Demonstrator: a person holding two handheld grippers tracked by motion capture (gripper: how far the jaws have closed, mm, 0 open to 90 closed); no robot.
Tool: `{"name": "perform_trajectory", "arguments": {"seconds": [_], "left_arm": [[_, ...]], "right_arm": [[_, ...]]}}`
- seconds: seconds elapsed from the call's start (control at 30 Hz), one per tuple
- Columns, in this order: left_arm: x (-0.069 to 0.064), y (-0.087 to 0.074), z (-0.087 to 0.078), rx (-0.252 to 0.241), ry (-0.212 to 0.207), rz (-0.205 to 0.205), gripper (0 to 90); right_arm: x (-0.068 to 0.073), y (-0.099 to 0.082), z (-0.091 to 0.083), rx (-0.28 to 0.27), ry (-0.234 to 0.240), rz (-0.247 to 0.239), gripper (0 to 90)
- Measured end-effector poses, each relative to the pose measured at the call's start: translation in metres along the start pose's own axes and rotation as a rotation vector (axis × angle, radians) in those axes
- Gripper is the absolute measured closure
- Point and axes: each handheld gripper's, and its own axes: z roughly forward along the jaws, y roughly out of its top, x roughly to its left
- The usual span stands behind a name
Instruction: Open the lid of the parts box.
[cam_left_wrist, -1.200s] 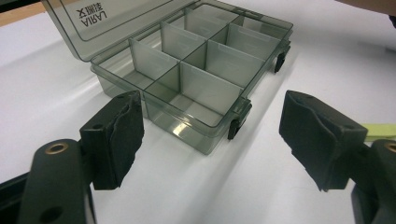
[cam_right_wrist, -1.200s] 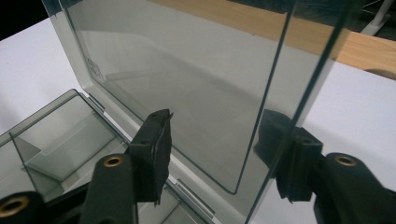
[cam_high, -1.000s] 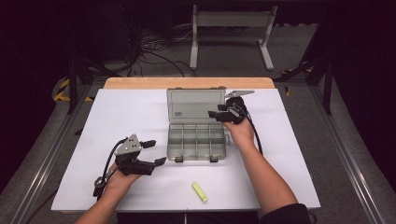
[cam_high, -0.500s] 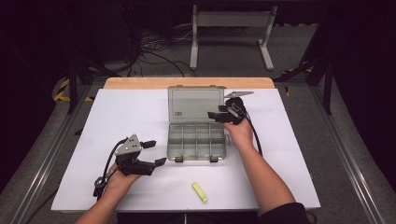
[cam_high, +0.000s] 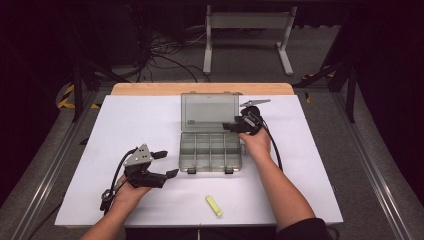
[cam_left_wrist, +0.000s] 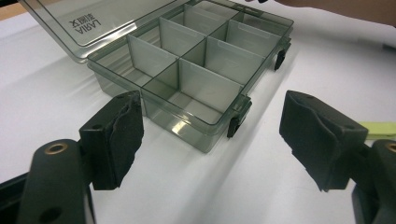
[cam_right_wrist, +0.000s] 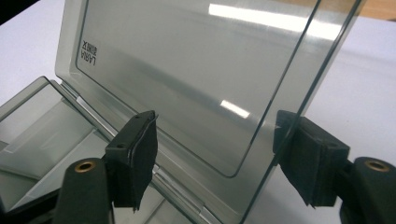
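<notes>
Smoke-grey clear plastic compartment box (cam_high: 210, 150) lies mid-table on the white sheet (cam_high: 125, 120), long axis left to right, latches toward the near edge. Near-left of it, the left gripper (cam_high: 169, 164) rests with jaws apart on nothing, pointing right at the box. Farther back, the hinged lid (cam_high: 209, 111) stands open at the far side; the right gripper (cam_high: 229, 126) has just been widening, its pads straddling the lid's right edge without pressing.

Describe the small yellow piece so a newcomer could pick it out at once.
Start from the white table top and find the open, smoke-grey compartment box at its middle. Nearer the person, off the box's front edge, lies the yellow piece, the one brightly coloured thing on the white.
</notes>
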Motion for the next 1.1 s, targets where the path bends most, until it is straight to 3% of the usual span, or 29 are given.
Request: {"name": "perform_trajectory", "arguments": {"seconds": [0.73, 0.9, 1.1], "left_arm": [[0.000, 0.000, 0.000, 0.006, 0.007, 0.003, 22.6], [0.000, 0.000, 0.000, 0.002, 0.007, 0.002, 22.5], [0.001, 0.001, -0.002, -0.039, 0.023, -0.015, 14.5]], "right_arm": [[-0.008, -0.008, 0.002, 0.031, 0.019, 0.064, 27.5], [-0.008, -0.008, 0.001, 0.032, 0.015, 0.066, 26.4], [-0.007, -0.008, -0.010, 0.000, -0.024, 0.058, 22.8]]}}
